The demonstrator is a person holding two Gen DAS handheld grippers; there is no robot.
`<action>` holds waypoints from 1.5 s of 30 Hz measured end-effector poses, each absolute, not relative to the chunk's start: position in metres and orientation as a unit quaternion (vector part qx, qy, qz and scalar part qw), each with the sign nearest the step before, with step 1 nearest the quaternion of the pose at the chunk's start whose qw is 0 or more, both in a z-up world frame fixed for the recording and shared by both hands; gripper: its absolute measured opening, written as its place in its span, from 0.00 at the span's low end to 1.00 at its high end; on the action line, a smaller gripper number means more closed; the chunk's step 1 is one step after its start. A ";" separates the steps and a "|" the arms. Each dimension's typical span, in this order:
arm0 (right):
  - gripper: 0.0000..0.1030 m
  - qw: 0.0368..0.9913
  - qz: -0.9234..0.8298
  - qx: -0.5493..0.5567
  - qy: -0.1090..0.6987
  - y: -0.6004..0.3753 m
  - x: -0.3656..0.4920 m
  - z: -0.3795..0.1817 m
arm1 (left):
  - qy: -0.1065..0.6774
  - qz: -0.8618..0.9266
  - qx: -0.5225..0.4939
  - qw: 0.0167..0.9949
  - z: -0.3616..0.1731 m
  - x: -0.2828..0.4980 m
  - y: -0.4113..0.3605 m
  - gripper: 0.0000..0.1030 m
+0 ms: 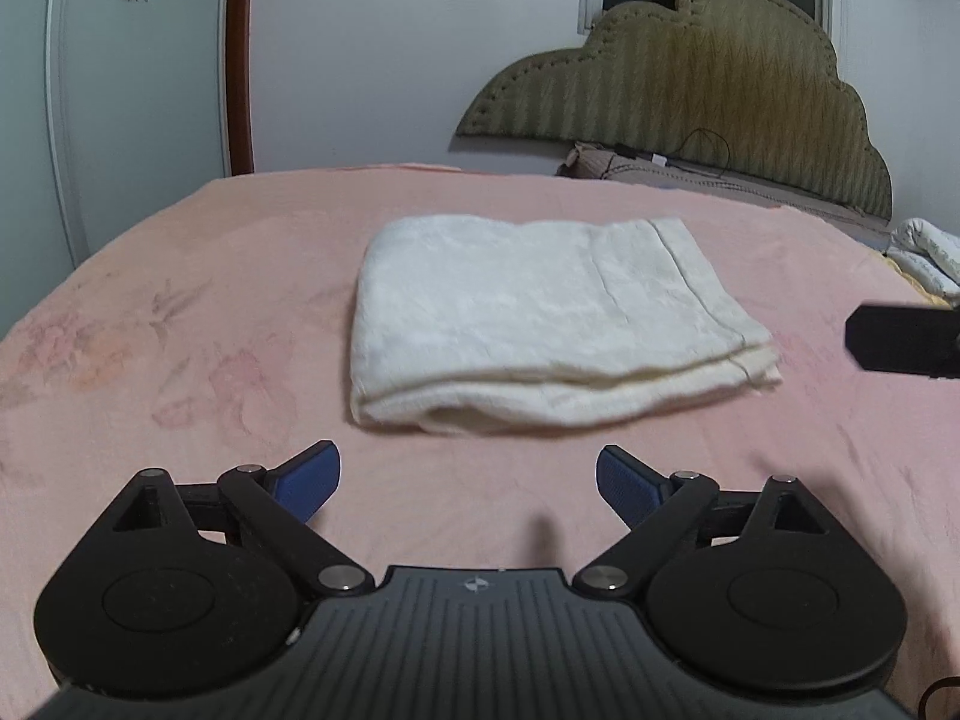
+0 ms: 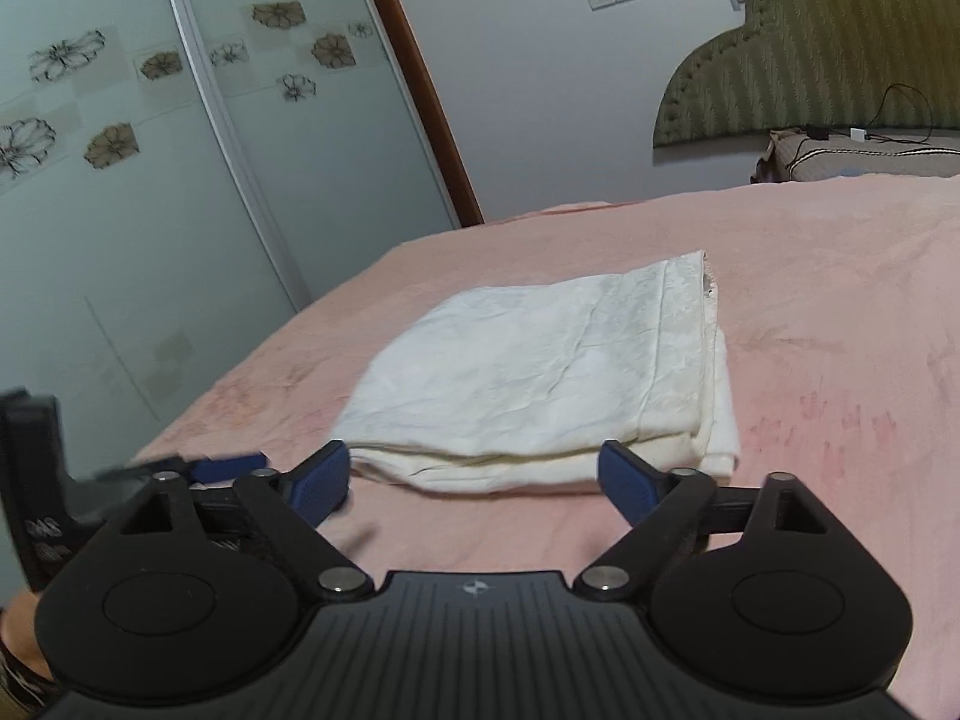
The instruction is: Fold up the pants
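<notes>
Left tool (image 1: 468, 483): blue pads spread wide, nothing between them, hovering over bare sheet just short of the near fold of the cream-white folded cotton pants (image 1: 540, 324). Pants lying as a flat rectangular bundle mid-way across the pink floral-print bed sheet (image 1: 180, 312), layered edges facing near, hem corner poking out at near right. Apparently folded already; likely only tidying or backing off left. If tidying: press that loose near-right corner flat, avoid dragging the top layer. Right tool (image 2: 474, 483): likewise released and empty, pads framing the near edge without touching. Open sheet all round, widest left and far. Bed edge falling away far left toward the pale wardrobe door with flower decals (image 2: 150, 120); olive padded scalloped headboard (image 1: 690, 78) and pillows far right, well apart.
</notes>
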State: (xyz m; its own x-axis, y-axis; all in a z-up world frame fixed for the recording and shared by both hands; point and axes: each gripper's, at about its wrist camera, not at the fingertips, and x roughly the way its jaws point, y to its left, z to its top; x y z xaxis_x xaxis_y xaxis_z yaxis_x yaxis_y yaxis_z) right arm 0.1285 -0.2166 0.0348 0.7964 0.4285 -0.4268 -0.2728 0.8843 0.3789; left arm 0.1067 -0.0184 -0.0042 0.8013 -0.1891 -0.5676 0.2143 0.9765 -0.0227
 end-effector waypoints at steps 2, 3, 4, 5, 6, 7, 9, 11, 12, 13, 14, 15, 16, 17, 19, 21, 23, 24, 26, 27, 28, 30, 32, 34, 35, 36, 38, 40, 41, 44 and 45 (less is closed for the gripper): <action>0.96 0.934 0.185 0.163 0.258 -0.215 0.119 0.034 | 0.303 -0.101 0.028 0.947 -0.010 0.102 -0.021 0.93; 0.96 0.932 0.183 0.171 0.260 -0.214 0.116 0.033 | 0.309 -0.096 0.031 0.946 -0.013 0.100 -0.022 0.93; 0.96 0.930 0.181 0.178 0.265 -0.214 0.112 0.031 | 0.314 -0.088 0.033 0.945 -0.017 0.099 -0.023 0.94; 0.96 0.928 0.177 0.184 0.271 -0.212 0.111 0.029 | 0.318 -0.081 0.034 0.944 -0.021 0.099 -0.022 0.95; 0.96 0.926 0.173 0.189 0.278 -0.211 0.109 0.026 | 0.321 -0.073 0.035 0.944 -0.025 0.099 -0.021 0.95; 0.96 0.924 0.169 0.193 0.283 -0.209 0.107 0.024 | 0.323 -0.062 0.038 0.944 -0.031 0.099 -0.020 0.99; 0.96 0.922 0.166 0.198 0.287 -0.207 0.102 0.018 | 0.335 -0.049 0.037 0.940 -0.039 0.100 -0.018 1.00; 0.96 0.919 0.166 0.208 0.291 -0.206 0.101 0.013 | 0.335 -0.053 0.025 0.940 -0.039 0.100 -0.013 1.00; 0.96 0.917 0.163 0.212 0.295 -0.206 0.101 0.010 | 0.335 -0.052 0.026 0.940 -0.039 0.100 -0.013 1.00; 0.96 0.915 0.157 0.217 0.301 -0.206 0.102 0.009 | 0.335 -0.051 0.029 0.940 -0.039 0.100 -0.014 1.00; 0.96 0.914 0.148 0.223 0.306 -0.206 0.102 0.007 | 0.335 -0.051 0.030 0.940 -0.039 0.099 -0.014 1.00; 0.96 0.911 0.143 0.229 0.311 -0.205 0.102 0.006 | 0.335 -0.051 0.030 0.940 -0.039 0.099 -0.013 1.00; 0.96 0.909 0.142 0.235 0.314 -0.205 0.102 0.006 | 0.336 -0.051 0.031 0.940 -0.039 0.099 -0.014 1.00; 0.96 0.907 0.144 0.240 0.314 -0.204 0.100 0.006 | 0.336 -0.051 0.031 0.940 -0.039 0.099 -0.013 1.00; 0.96 0.909 0.148 0.242 0.307 -0.203 0.095 0.010 | 0.336 -0.051 0.031 0.940 -0.039 0.099 -0.013 1.00; 0.96 0.912 0.143 0.243 0.299 -0.201 0.089 0.018 | 0.336 -0.051 0.031 0.940 -0.039 0.099 -0.013 1.00; 0.96 0.912 0.138 0.253 0.291 -0.201 0.083 0.029 | 0.336 -0.051 0.031 0.940 -0.039 0.099 -0.013 1.00; 0.97 0.912 0.138 0.262 0.284 -0.200 0.080 0.035 | 0.336 -0.051 0.031 0.940 -0.039 0.099 -0.013 1.00; 0.99 0.908 0.154 0.286 0.264 -0.199 0.073 0.047 | 0.336 -0.051 0.031 0.940 -0.039 0.099 -0.013 1.00; 1.00 0.904 0.167 0.298 0.255 -0.197 0.071 0.053 | 0.336 -0.051 0.031 0.940 -0.039 0.099 -0.013 1.00; 1.00 0.900 0.182 0.309 0.248 -0.194 0.069 0.057 | 0.336 -0.051 0.031 0.940 -0.039 0.099 -0.013 1.00; 1.00 0.897 0.208 0.310 0.235 -0.186 0.068 0.065 | 0.336 -0.051 0.031 0.940 -0.039 0.099 -0.013 1.00; 1.00 0.919 0.199 0.264 0.216 -0.178 0.069 0.068 | 0.336 -0.051 0.031 0.940 -0.039 0.099 -0.013 1.00; 1.00 0.950 0.134 0.187 0.210 -0.170 0.073 0.063 | 0.336 -0.051 0.031 0.940 -0.039 0.099 -0.013 1.00; 1.00 0.962 0.092 0.145 0.213 -0.167 0.076 0.057 | 0.336 -0.051 0.031 0.940 -0.039 0.099 -0.013 1.00; 1.00 0.968 0.051 0.105 0.221 -0.164 0.082 0.048 | 0.336 -0.051 0.031 0.940 -0.039 0.099 -0.013 1.00; 1.00 0.966 0.016 0.073 0.249 -0.166 0.095 0.026 | 0.336 -0.051 0.031 0.940 -0.039 0.099 -0.013 1.00; 1.00 0.954 0.014 0.091 0.286 -0.173 0.109 0.003 | 0.336 -0.051 0.031 0.940 -0.039 0.099 -0.013 1.00; 1.00 0.947 0.013 0.106 0.304 -0.176 0.115 -0.008 | 0.336 -0.051 0.031 0.940 -0.039 0.099 -0.013 1.00; 1.00 0.938 0.005 0.127 0.322 -0.179 0.124 -0.027 | 0.336 -0.051 0.031 0.940 -0.039 0.099 -0.013 1.00; 1.00 0.941 0.002 0.121 0.317 -0.177 0.124 -0.030 | 0.336 -0.051 0.031 0.940 -0.039 0.099 -0.013 1.00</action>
